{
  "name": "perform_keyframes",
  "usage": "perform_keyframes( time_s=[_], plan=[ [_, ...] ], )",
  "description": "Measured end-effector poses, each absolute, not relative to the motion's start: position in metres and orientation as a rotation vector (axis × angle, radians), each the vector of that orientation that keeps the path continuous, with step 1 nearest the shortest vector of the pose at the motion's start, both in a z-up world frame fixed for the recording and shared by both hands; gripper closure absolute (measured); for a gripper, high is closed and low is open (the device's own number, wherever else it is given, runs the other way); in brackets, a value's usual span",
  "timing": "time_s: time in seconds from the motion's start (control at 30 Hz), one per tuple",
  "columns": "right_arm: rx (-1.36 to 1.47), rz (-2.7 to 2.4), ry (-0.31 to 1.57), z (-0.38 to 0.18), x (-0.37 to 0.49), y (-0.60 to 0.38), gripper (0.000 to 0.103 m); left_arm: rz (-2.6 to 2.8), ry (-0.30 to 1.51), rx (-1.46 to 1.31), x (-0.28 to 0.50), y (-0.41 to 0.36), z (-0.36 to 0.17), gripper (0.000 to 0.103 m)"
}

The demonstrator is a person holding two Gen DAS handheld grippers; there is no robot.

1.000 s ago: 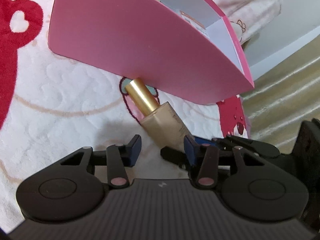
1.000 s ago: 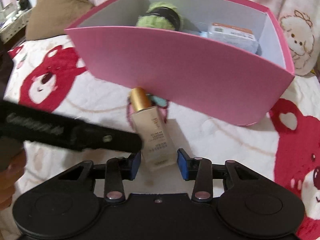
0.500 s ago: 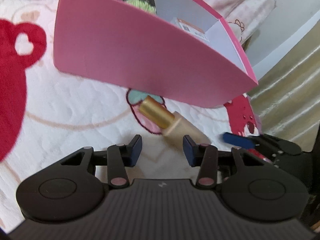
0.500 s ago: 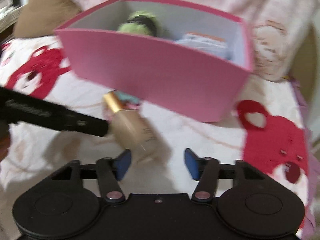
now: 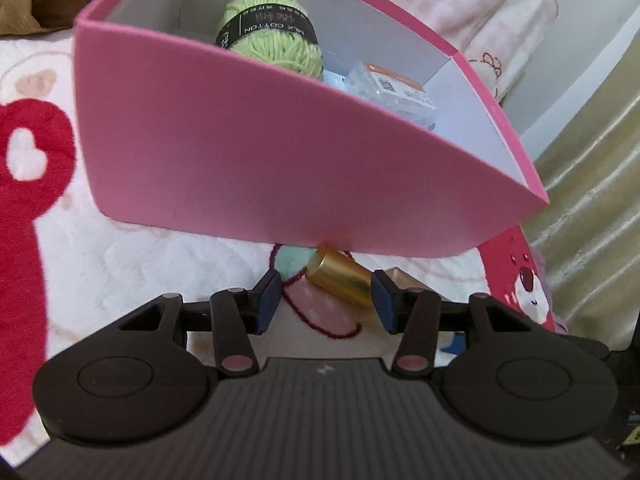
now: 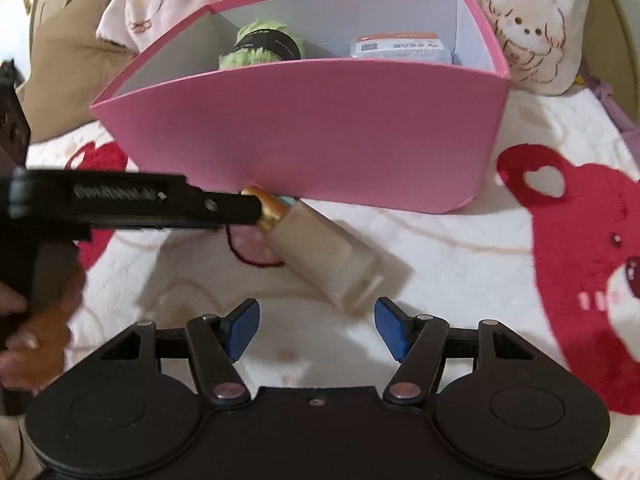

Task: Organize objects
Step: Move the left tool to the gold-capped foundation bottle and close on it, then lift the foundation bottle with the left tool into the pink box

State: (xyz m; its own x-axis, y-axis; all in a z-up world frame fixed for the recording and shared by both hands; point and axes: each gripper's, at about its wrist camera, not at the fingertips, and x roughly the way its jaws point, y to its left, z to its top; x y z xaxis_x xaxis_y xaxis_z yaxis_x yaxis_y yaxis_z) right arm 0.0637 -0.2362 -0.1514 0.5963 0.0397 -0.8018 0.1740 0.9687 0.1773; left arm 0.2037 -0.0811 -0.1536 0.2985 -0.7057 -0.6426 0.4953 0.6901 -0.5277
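Note:
A beige foundation bottle point(image 6: 324, 256) with a gold cap point(image 5: 340, 278) lies on the blanket just in front of the pink box point(image 6: 320, 140). My left gripper point(image 5: 326, 300) is open, its blue pads on either side of the gold cap, not closed on it. In the right wrist view the left gripper point(image 6: 240, 208) reaches in from the left and covers part of the cap. My right gripper point(image 6: 316, 326) is open and empty, just short of the bottle's base. The pink box point(image 5: 256, 152) holds a green yarn ball point(image 5: 276, 28) and a clear packet point(image 5: 394, 90).
The white blanket with red bear prints point(image 6: 580, 248) covers the surface. Pillows with cartoon faces point(image 6: 528, 28) lie behind the box. A brown cushion point(image 6: 64, 80) is at the back left. A beige curtain point(image 5: 592, 184) hangs to the right.
The bottle has turned, its base swinging to the right. My left gripper has moved up to the gold cap. My right gripper has pulled back off the bottle and opened wider.

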Motion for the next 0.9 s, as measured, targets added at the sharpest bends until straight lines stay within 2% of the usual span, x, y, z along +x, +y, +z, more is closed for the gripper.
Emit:
perform_keyframes(
  time_s=[0.03,0.13,0.4,0.47,0.57,0.7,0.9],
  plan=[
    [0.259,-0.080,0.927,-0.153,0.067,-0.235,0.034,-0.816,0.971,-0.244,0.204,-0.084,-0.154,0.054],
    [0.273,-0.111,0.905,-0.157,0.073,-0.231,0.023,-0.849,0.929,-0.215,0.202,-0.091,-0.153,0.054],
    [0.153,-0.159,0.878,-0.166,0.074,-0.219,0.020,-0.918,0.970,-0.252,0.207,-0.091,-0.151,0.058],
    [0.160,-0.166,0.869,-0.165,0.073,-0.221,0.020,-0.937,1.011,-0.275,0.202,-0.093,-0.151,0.051],
    [0.148,-0.176,0.863,-0.165,0.070,-0.222,0.021,-0.921,1.029,-0.255,0.185,-0.090,-0.150,0.052],
    [0.109,-0.194,0.847,-0.166,0.064,-0.223,0.032,-0.915,1.024,-0.231,0.179,-0.091,-0.149,0.051],
    [0.094,-0.173,0.822,-0.168,0.059,-0.223,0.033,-0.899,1.025,-0.249,0.176,-0.089,-0.151,0.051]
  ],
)
